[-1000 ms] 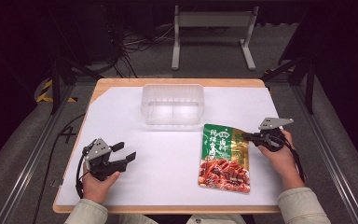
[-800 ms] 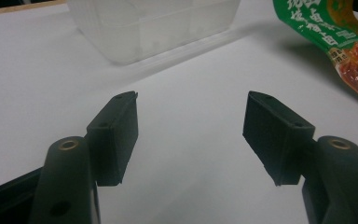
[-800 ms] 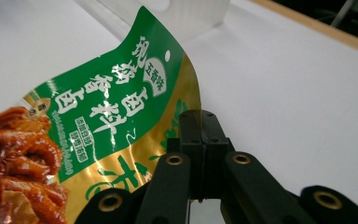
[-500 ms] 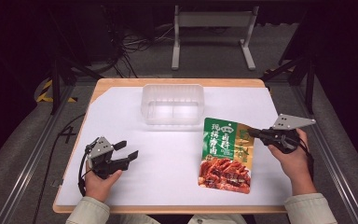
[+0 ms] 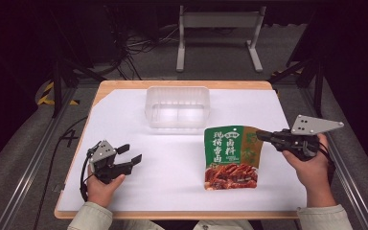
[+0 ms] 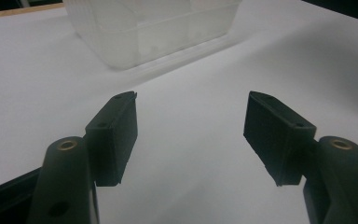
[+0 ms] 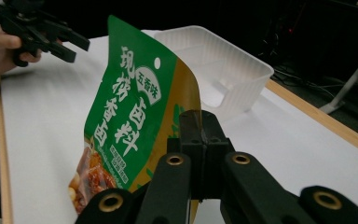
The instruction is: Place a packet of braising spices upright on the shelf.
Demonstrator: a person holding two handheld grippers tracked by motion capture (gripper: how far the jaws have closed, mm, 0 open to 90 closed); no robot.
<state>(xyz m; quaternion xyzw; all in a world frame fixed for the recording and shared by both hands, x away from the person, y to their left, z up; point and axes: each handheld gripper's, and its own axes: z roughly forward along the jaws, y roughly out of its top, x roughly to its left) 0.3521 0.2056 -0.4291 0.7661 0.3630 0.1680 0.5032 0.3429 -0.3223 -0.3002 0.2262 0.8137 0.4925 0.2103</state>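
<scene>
Where the green food pouch [image 5: 230, 152] was concerned, it stood at the right-hand part of the white table [image 5: 172, 191], its top corner lifted and its lower edge, printed with red meat, low by the sheet; whether that edge touched the sheet could not be told. Right gripper [image 5: 260, 136] had that upper right corner pinched between closed jaws, the pouch hanging off it tilted. Seen from the right gripper view, the pouch [image 7: 130, 121] rose at a slant in front of the jaws, which were pressed together on its gold-edged side, white characters on the green face readable as print but not legible to me. Right hand [image 5: 311, 165] held the gripper from the table's right edge, grey plate on top. Just beyond the pouch sat a clear plastic tray [image 5: 178, 106], apart from it, toward the far middle of the table; the right gripper view showed the tray [image 7: 219, 60] behind the pouch. Left gripper [image 5: 133, 154] lay well apart, near the front left, held in the left hand [image 5: 103, 184], low over the sheet. Its jaws stood wide apart with nothing between them, and the left gripper view showed bare white sheet in the gap, the tray [image 6: 154, 28] farther off.
</scene>
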